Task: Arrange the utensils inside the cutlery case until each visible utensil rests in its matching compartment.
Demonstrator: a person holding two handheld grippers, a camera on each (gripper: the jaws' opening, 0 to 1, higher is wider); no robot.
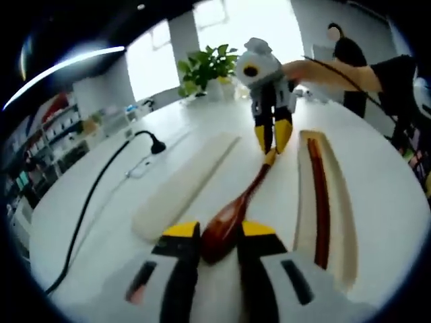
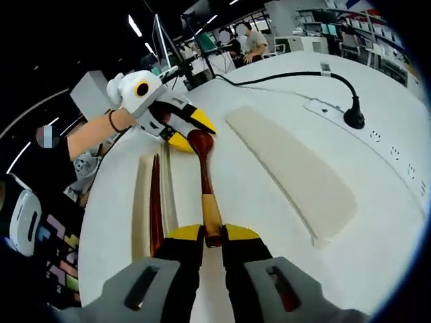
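Risk sits with the wooden spoon (image 2: 204,182), held at both ends above the surface (image 2: 283,94): the left gripper (image 1: 220,241) pinches its bowl, the right gripper (image 2: 213,237) pinches its handle tip. Uneven pulls could twist it free or drop it outside the cutlery case (image 2: 143,202), which lies just beside the spoon with dark chopsticks (image 2: 155,205) already in its slot. On the spoon's other side lies the pale lid (image 2: 293,168).

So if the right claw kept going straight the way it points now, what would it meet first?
It is already shut on the wooden spoon by its handle. Straight on along the spoon, the right claw would most likely meet the left claw, which grips the bowl end.
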